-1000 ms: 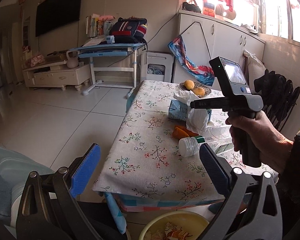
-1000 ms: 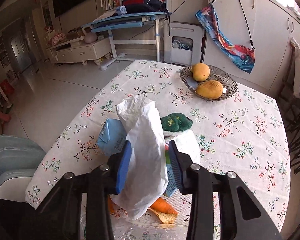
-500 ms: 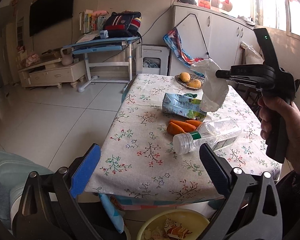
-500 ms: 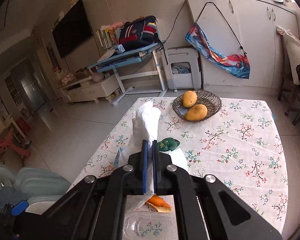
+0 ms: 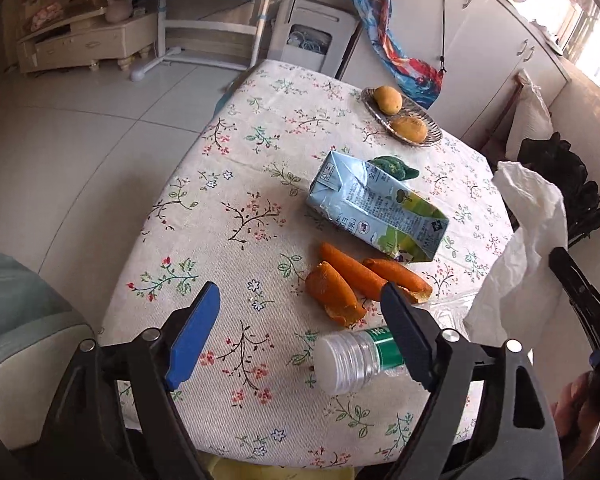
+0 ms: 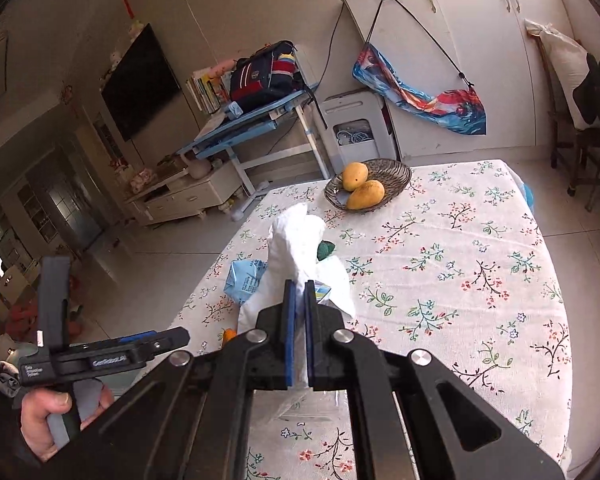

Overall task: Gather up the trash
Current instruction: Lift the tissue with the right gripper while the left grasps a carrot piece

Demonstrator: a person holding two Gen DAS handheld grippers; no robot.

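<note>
- left wrist view: left gripper [image 5: 300,332] hangs over the near end of the table [image 5: 204,184], jaws apart with nothing between them; they have just been closing somewhat.
- its right finger sits in front of the neck of a clear plastic bottle [image 5: 352,364] lying on its side, white cap toward the camera; orange peel pieces [image 5: 352,284] just beyond, flattened milk carton [image 5: 376,208] past those.
- right gripper [image 6: 299,332] is clamped on a crumpled white tissue [image 6: 296,240], held up above the table.
- trash not yet picked: bottle, peel, carton, plus a small green wrapper [image 5: 396,166] behind the carton.
- step in hand, my read: tissue is secured and needs carrying to a bin, while the left goes for the bottle or peel.
- doing it well: keep the right jaws squeezed, tissue is light and loose and could slip; for the left, centre the jaws across the bottle neck, since a round bottle can roll away if nudged from one side.
- peel is thin and flat, so it would want low fingertips against the cloth.
- containers: wire fruit basket [image 6: 396,172] at the far end holds two mangoes [image 6: 360,188], not trash, leave alone.
- yellow rim at the bottom edge under the table may be a bin [image 5: 236,474]; contents cannot be told.
- carton looks crushed; whether it is empty i cannot tell.
</note>
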